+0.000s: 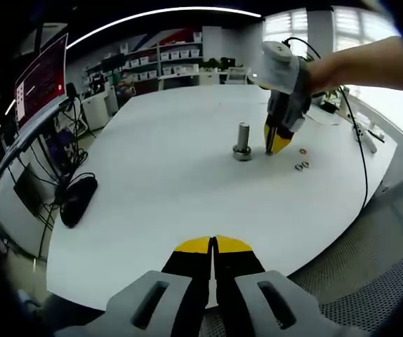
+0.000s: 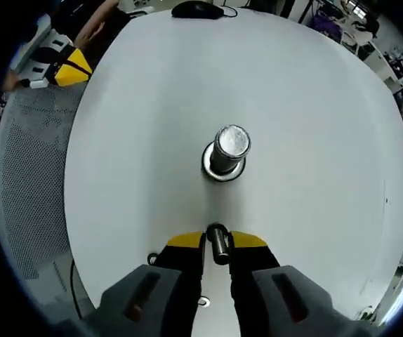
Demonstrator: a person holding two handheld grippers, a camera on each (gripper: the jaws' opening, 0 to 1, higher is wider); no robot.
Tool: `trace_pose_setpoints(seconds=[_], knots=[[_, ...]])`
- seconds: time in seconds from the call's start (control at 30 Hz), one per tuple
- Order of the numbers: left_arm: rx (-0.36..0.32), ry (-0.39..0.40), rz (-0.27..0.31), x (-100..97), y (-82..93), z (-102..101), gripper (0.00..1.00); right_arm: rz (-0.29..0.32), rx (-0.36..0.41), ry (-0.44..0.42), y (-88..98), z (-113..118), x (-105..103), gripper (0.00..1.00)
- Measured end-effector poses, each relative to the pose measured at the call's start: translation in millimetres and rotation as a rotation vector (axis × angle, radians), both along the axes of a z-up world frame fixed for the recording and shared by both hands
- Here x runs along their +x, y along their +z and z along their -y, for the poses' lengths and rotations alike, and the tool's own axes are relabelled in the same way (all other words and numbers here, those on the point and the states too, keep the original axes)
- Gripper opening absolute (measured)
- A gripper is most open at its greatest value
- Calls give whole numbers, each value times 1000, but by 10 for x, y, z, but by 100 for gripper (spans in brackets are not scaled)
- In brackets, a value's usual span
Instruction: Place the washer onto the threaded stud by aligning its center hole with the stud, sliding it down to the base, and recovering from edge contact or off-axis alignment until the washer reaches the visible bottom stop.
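Observation:
A metal threaded stud (image 1: pixel 243 140) (image 2: pixel 226 151) stands upright on its wide base on the white table (image 1: pixel 166 161). My right gripper (image 2: pixel 217 246) is shut on a dark washer (image 2: pixel 217 243), held on edge a short way before the stud and above the table. In the left gripper view the right gripper (image 1: pixel 274 144), held by a person's hand, points down just right of the stud. My left gripper (image 1: pixel 213 246) is shut on nothing near the table's front edge, far from the stud; it also appears at the table edge in the right gripper view (image 2: pixel 64 70).
A copper-coloured washer (image 1: pixel 303 149) and silver washers (image 1: pixel 301 166) lie on the table right of the stud. A black mouse (image 1: pixel 78 196) (image 2: pixel 196 9) lies at the table's edge. A black cable (image 1: pixel 359 140) runs along the right side. A monitor (image 1: pixel 43 81) stands beyond the table.

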State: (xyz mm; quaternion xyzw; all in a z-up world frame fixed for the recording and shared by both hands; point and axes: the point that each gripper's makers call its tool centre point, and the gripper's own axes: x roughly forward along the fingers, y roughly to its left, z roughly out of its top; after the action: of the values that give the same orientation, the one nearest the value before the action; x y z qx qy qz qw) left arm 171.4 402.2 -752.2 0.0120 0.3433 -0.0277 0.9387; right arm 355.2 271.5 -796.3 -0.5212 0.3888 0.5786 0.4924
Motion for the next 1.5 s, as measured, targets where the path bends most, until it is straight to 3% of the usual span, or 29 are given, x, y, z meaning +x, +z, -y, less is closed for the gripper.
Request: trace_pose_setpoints(seconds=[0.1, 0.47, 0.77, 1.0, 1.23, 1.37, 1.5], knots=[[1, -1, -3, -3, -9, -1, 0, 10, 14, -12, 5, 5, 13, 24], [3, -1, -1, -2, -8, -2, 0, 15, 64, -86, 80, 189, 11, 27], [5, 0, 0, -5, -1, -5, 0, -26, 105, -149, 104, 444, -156, 27], [6, 1, -4, -9, -3, -7, 0, -81, 83, -125, 66, 589, -380, 25], [7, -2, -2, -7, -3, -2, 0, -110, 59, -122, -4, 692, -454, 25], [6, -3, -3, -8, -2, 0, 0, -87, 25, -131, -51, 752, -440, 23], [5, -2, -3, -8, -4, 0, 0, -66, 17, -81, -49, 720, -394, 19]])
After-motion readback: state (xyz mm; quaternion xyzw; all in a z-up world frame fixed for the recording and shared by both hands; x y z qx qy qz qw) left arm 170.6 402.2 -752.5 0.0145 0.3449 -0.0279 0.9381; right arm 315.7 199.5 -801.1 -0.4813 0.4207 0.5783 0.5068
